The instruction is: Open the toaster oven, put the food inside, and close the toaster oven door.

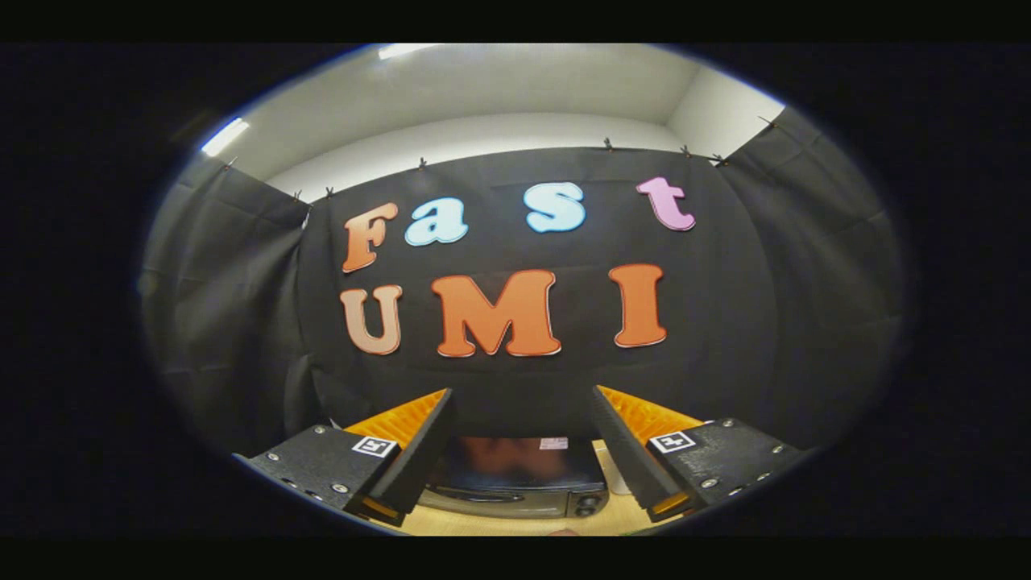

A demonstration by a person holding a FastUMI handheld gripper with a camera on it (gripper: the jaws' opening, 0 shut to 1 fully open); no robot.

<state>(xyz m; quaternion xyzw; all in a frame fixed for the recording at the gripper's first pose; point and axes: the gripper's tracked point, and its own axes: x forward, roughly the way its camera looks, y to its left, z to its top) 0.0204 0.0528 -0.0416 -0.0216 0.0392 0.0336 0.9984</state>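
Gripper view: toaster oven (515, 479) sits between the spread, empty jaws.

The gripper (522, 451) hangs level, pointing forward, its two fingers (419, 451) spread wide apart, nothing held between them, both tips angled slightly inward and touching nothing at all

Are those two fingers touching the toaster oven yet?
Apart. In the gripper view the gripper is open, its fingers spread wide with nothing between them, and the toaster oven sits beyond and below them on the table.
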